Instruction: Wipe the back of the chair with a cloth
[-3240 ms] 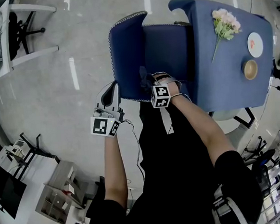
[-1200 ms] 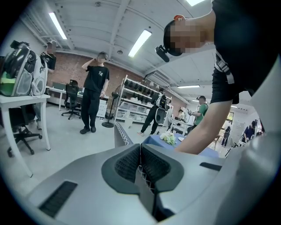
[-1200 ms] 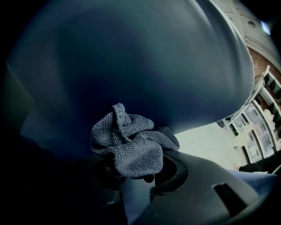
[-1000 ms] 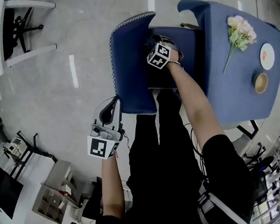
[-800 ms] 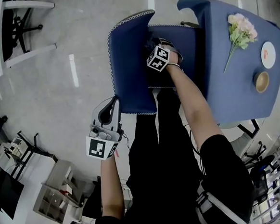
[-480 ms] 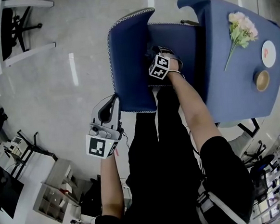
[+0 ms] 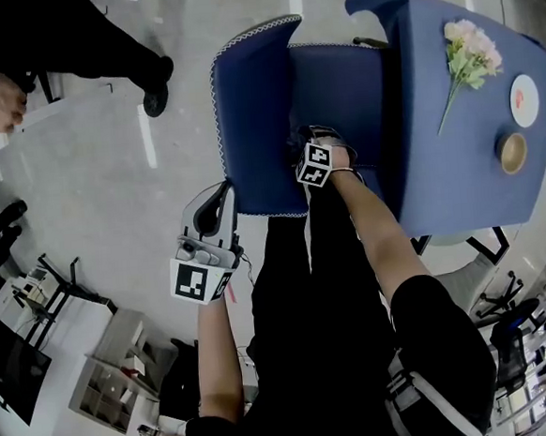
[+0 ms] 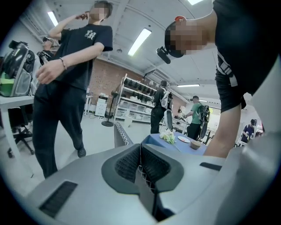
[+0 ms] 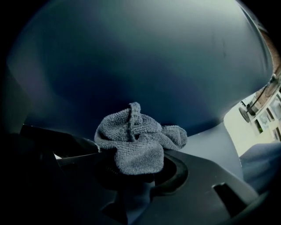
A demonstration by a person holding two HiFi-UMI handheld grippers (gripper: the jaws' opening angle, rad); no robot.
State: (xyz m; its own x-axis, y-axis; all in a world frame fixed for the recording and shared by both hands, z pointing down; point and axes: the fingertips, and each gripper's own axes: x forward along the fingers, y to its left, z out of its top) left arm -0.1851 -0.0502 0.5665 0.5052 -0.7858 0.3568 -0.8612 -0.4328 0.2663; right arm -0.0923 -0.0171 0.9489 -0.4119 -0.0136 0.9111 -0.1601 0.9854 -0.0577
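Your right tool (image 9: 134, 169) is clamped on the grey cloth (image 9: 138, 140), whose bunched folds sit against the dark blue chair back (image 9: 131, 57). Your left tool (image 8: 141, 169) is closed on the white-stitched edge of that chair back.

From the head view, the right tool (image 7: 310, 142) has come down from the upper middle of the panel to near its lower edge. The left tool (image 7: 222, 196) stays at the lower left corner. A bystander (image 7: 80, 35) has walked into the upper left of the frame.

The cloth is hard to pick out from the head view, tucked beyond your right tool.

Bare floor (image 7: 110, 178) lies open to the left of the chair. The bench (image 7: 457, 170) crowds its right side.
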